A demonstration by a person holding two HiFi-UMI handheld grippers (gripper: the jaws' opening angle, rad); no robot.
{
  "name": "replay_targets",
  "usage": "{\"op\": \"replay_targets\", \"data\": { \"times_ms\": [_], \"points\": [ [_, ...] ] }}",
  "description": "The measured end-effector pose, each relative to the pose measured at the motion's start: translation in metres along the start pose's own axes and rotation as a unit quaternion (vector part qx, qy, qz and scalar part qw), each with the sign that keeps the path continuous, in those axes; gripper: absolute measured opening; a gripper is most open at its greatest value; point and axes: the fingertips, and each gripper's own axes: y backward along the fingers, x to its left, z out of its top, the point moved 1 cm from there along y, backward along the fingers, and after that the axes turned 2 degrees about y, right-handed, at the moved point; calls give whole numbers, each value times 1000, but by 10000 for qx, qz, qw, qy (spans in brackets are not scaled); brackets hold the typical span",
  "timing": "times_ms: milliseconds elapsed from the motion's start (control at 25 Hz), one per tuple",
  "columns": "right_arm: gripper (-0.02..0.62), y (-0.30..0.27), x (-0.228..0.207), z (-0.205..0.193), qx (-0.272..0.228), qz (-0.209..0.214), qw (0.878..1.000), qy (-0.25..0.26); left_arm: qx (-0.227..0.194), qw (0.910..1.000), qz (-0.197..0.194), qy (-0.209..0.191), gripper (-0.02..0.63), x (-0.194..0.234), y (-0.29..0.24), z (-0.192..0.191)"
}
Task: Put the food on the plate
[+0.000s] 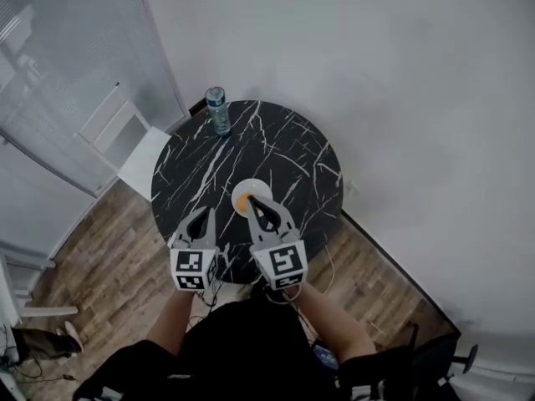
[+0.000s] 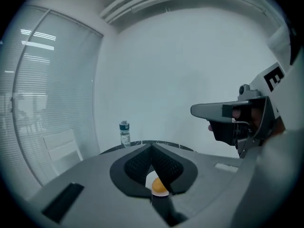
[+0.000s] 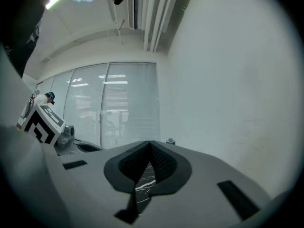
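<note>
Both closed, left gripper (image 1: 203, 217), right gripper (image 1: 256, 207); food (image 1: 241, 200) on plate (image 1: 257, 188), mid table (image 1: 284, 140)

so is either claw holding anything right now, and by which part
Nothing is held. The left claw and right claw are both shut and empty; the orange food sits on the plate.

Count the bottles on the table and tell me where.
1. The bottle stands upright at the far edge of the table, away from the plate. Part of the near table is hidden.
</note>
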Motion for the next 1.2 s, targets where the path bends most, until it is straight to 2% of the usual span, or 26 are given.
{"op": "replay_targets", "data": {
  "times_ms": [160,360,440,680,1000,1200],
  "points": [
    [-5,21,13,22,-191,-279,9994,62,-346,9994,50,2,0,2,31,19],
    [-5,52,29,46,-462,-746,9956,337,-611,9980,-139,48,0,-3,70,34],
    [-5,59,37,50,-480,-762,9954,316,-683,9974,-182,117,0,-3,81,37],
    [-5,74,51,54,-513,-756,9955,242,-971,9952,-18,-77,0,-1,110,45],
    [-5,86,78,56,-451,-678,9957,447,-1047,9944,82,-143,-1,7,144,37],
    [-5,85,84,59,-388,-616,9956,585,-1108,9935,248,71,-1,25,154,37]
  ]
}}
